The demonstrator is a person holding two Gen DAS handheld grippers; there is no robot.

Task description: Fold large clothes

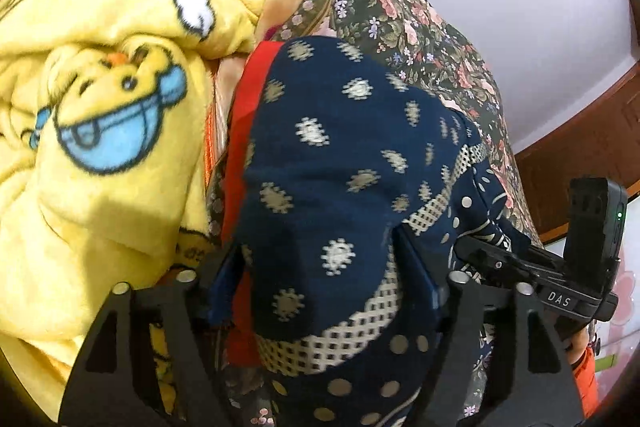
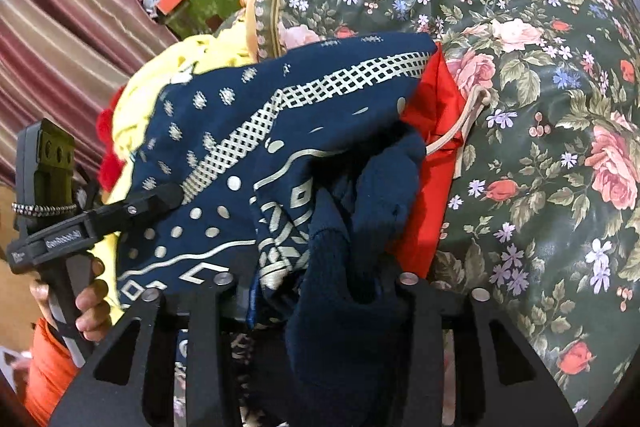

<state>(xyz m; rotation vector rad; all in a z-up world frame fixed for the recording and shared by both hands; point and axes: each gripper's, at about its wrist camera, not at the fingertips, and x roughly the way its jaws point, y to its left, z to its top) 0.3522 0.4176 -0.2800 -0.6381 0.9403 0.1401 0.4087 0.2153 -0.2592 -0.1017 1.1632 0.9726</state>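
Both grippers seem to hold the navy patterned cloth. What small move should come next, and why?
Probably draw the left gripper and right gripper apart. The navy patterned knit cloth hangs bunched between both, over the green floral bedcover, so spreading it would flatten it for folding.

- Navy garment [image 1: 320,155]: dark blue cloth printed with cream star-like motifs, dots, a checkered band and geometric border lines; bunched and draped, not flat; a fold gathered between the fingers at the bottom of each wrist view [image 2: 280,147].
- Red lining or layer [image 1: 244,115]: plain bright red cloth showing along the navy garment's edge, touching it, with a pale drawstring lying across it in the right wrist view.
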